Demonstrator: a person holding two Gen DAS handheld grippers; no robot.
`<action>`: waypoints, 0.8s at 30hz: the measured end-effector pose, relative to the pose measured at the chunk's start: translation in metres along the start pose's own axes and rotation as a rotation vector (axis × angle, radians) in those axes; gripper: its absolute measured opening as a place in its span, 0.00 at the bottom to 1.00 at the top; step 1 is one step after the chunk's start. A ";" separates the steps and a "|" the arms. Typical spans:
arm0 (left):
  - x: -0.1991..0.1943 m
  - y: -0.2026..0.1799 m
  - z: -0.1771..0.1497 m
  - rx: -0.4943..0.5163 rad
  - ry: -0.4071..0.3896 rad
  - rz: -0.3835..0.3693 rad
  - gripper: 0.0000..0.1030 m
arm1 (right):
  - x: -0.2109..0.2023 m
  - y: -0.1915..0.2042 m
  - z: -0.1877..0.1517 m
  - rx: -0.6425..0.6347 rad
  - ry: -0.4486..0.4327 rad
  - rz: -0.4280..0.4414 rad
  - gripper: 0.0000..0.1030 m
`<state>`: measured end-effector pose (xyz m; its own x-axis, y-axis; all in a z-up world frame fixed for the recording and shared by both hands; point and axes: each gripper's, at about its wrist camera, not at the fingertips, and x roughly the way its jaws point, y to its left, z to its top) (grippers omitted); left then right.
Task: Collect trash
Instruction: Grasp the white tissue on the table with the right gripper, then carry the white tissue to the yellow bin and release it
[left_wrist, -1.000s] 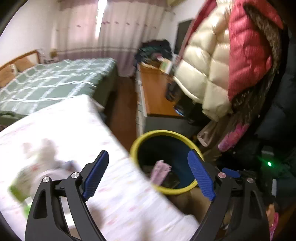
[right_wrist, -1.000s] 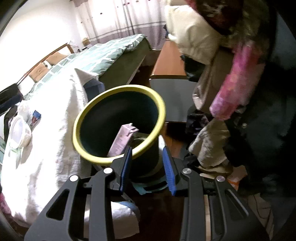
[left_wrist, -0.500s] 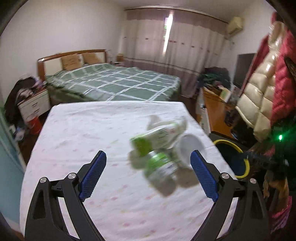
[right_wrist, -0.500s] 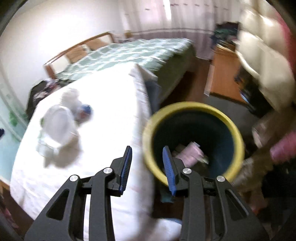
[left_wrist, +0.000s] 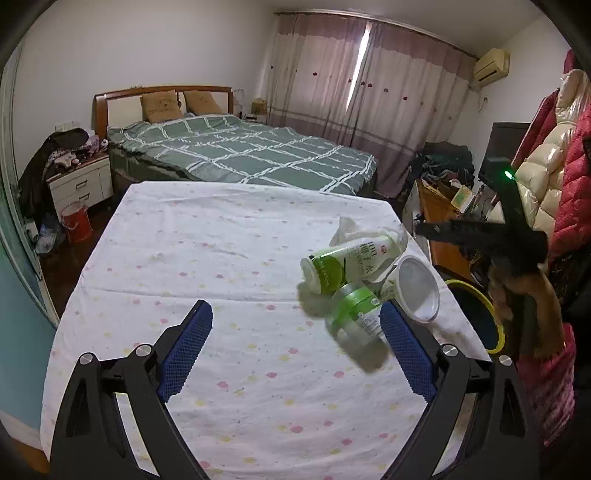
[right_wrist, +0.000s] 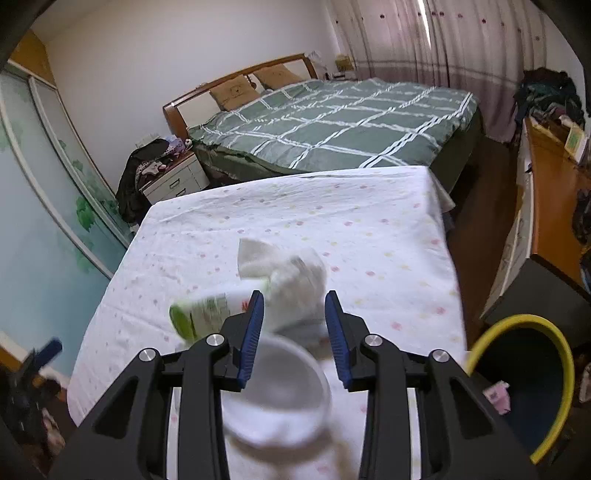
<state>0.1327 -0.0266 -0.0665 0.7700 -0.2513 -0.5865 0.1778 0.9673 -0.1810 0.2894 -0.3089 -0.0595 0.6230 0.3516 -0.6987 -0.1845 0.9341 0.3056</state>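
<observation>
**Trash pile at table edge, both grippers empty**

Trash sits near the right edge of the table (left_wrist: 229, 236), beside the bin (right_wrist: 554, 369): a white bottle (left_wrist: 351, 258) on its side, a clear jar (left_wrist: 356, 317), a plastic lid (left_wrist: 417, 291), crumpled tissue (right_wrist: 291, 273). A pink carton (right_wrist: 496, 395) is already in the bin. My left gripper (left_wrist: 295, 354) hangs wide, nothing between the jaws. My right gripper (right_wrist: 294, 332) is part-way open above the tissue and lid, gripping nothing.
</observation>
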 end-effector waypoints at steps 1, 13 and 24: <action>0.002 0.000 0.000 -0.001 0.006 0.000 0.88 | 0.009 0.001 0.008 0.005 0.013 -0.004 0.32; 0.016 -0.002 -0.003 -0.009 0.035 -0.009 0.88 | 0.096 0.052 0.049 -0.254 0.301 -0.090 0.55; 0.016 -0.003 -0.007 -0.008 0.043 -0.019 0.88 | 0.106 0.050 0.047 -0.253 0.303 -0.103 0.03</action>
<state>0.1408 -0.0339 -0.0807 0.7396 -0.2715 -0.6159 0.1872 0.9619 -0.1992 0.3821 -0.2281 -0.0875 0.4030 0.2222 -0.8878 -0.3378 0.9377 0.0814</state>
